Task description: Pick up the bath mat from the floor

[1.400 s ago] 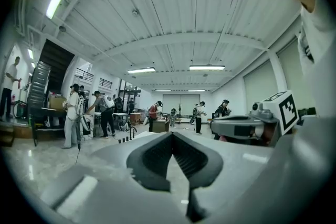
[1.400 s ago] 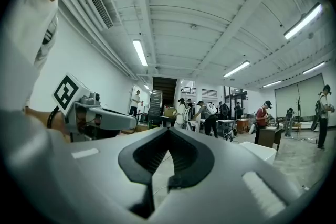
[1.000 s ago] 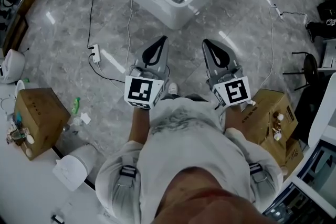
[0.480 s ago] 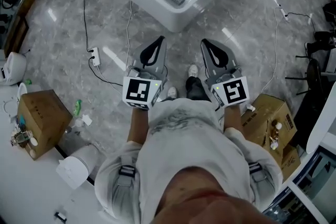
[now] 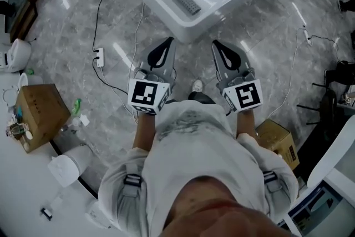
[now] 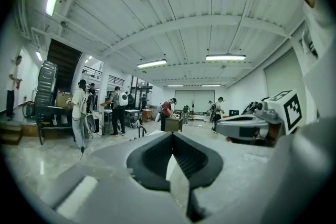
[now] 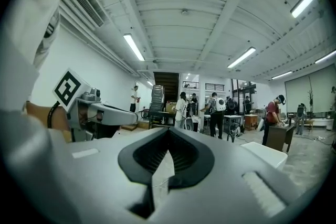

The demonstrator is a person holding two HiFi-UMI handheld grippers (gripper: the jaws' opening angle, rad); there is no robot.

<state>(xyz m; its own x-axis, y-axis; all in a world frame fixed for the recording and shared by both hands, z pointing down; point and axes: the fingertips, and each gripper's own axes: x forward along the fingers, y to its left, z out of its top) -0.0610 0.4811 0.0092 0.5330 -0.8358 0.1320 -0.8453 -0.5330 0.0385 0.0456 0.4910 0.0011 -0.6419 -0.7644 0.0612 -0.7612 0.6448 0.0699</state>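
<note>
The left claw (image 5: 166, 44) and right claw (image 5: 219, 47) are both pinched closed on nothing, side by side just short of the white tub (image 5: 158, 1). The grey bath mat (image 5: 184, 0) is lying inside that tub.

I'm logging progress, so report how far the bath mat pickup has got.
Done: nothing yet. The only mat-like thing, a grey ribbed mat, lies untouched inside the white bathtub. In hand: nothing; the left hand-held gripper and right hand-held gripper are shut and empty, short of the tub. Left: reach in, open, grip the mat, lift it.
</note>
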